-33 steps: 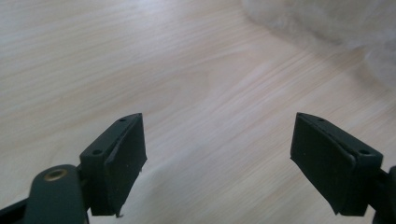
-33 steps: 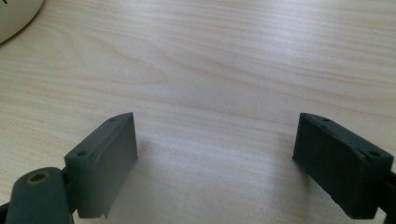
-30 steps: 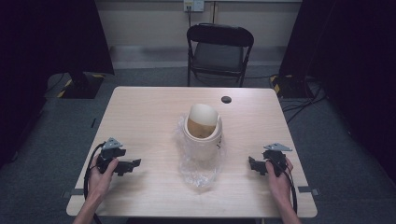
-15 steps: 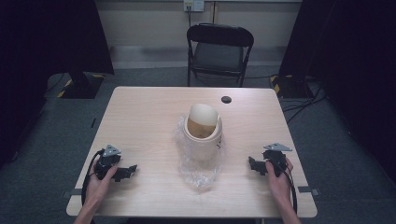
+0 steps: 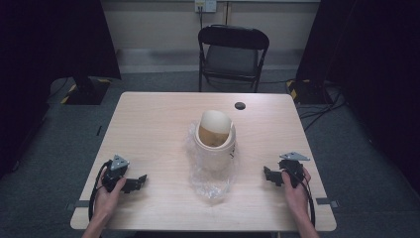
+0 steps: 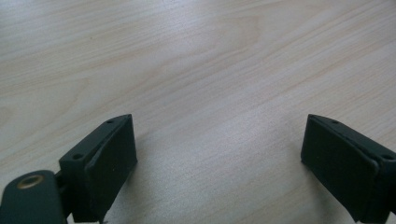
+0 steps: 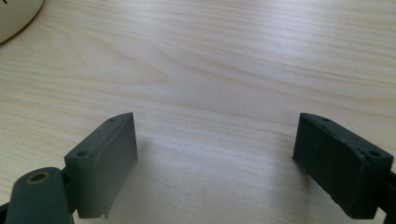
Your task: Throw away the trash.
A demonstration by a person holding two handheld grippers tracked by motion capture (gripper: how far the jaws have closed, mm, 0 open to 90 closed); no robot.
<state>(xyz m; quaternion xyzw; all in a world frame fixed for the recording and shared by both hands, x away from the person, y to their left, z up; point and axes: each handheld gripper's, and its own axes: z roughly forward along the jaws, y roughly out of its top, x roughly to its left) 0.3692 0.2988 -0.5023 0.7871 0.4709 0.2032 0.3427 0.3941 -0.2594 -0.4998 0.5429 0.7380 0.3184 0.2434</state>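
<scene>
Left hand [image 5: 105,194]: comes in from the bottom edge at the left and holds its tool low over the near left part of the counter [image 5: 148,129].
Left gripper [image 5: 139,181]: points toward the middle of the counter, well apart from the bin; a grey three-cornered plate sits on top and a black cable loops around the wrist.
Left gripper state: jaws spread wide and just been opening, with bare wood grain between them in the left gripper view [image 6: 219,158]; nothing is held.
Plastic bag [image 5: 210,181]: clear and crinkled, lying flat on the counter around and in front of the bin, its near end toward the person.
Bin [image 5: 214,144]: cream-coloured, round, with a domed swing lid; it stands upright at the middle of the counter on the bag, between the two grippers and touched by neither.
Bin lid: tipped so that the dark opening under it faces the person.
Black cap [image 5: 239,105]: small round dark spot on the counter behind the bin, toward the far edge.
Chair [image 5: 233,54]: black folding chair on the floor behind the counter, facing it.
Right gripper [image 5: 267,174]: low over the near right part of the counter, pointing inward at the bin, well apart from it.
Right gripper state: jaws spread wide over bare wood in the right gripper view [image 7: 215,158], nothing between them; a cream curved edge sits at the top left corner of that view.
Right hand [image 5: 295,191]: enters from the bottom at the right, wrapped around the tool's body, cable trailing back along the forearm.
</scene>
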